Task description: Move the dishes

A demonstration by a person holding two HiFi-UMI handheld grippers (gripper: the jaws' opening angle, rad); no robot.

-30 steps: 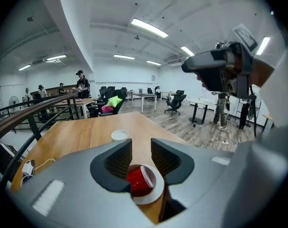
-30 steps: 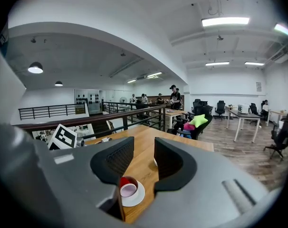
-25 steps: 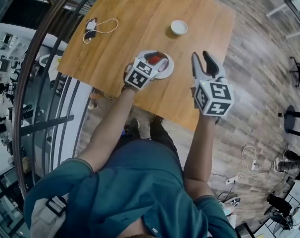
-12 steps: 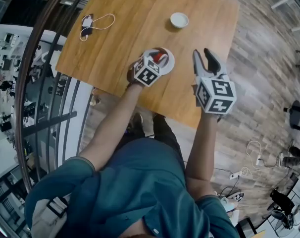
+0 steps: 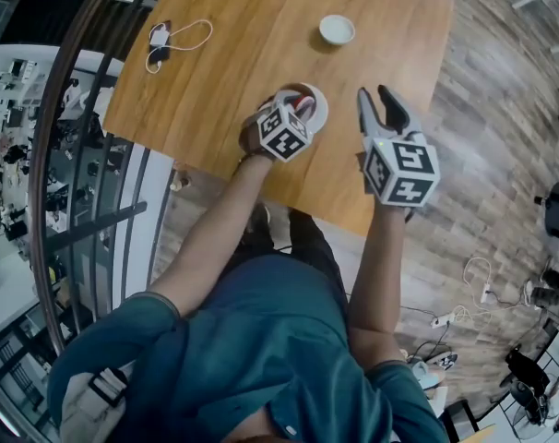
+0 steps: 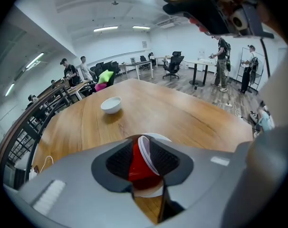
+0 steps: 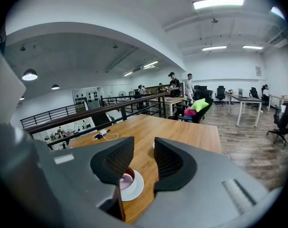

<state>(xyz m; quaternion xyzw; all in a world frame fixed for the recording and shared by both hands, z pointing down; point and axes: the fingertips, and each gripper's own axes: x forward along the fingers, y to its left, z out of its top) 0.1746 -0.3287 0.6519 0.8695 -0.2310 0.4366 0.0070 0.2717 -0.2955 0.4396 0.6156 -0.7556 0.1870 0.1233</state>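
Note:
A red cup (image 6: 134, 167) stands on a white saucer (image 6: 159, 137) near the front of the wooden table (image 6: 191, 120). My left gripper (image 6: 141, 144) points steeply down at it, and the cup's white rim runs through the gap between its pads. The jaws have just been closing but still stand apart, and I see no firm pinch. In the head view the marker cube hides most of the cup (image 5: 303, 105). My right gripper (image 5: 374, 100) hovers to the right of the saucer (image 7: 134, 186), open, with nothing between its fingers. A small white bowl (image 5: 337, 29) sits further back.
A white cable with a small dark device (image 5: 164, 40) lies at the table's far left corner. A curved metal railing (image 5: 67, 155) runs along the left of the table. Wooden floor (image 5: 492, 109) lies to the right. People, desks and chairs stand far off.
My left gripper has come down over the cup and saucer and tilted steeper. The right gripper has sunk a little beside the saucer. The dishes have not moved.

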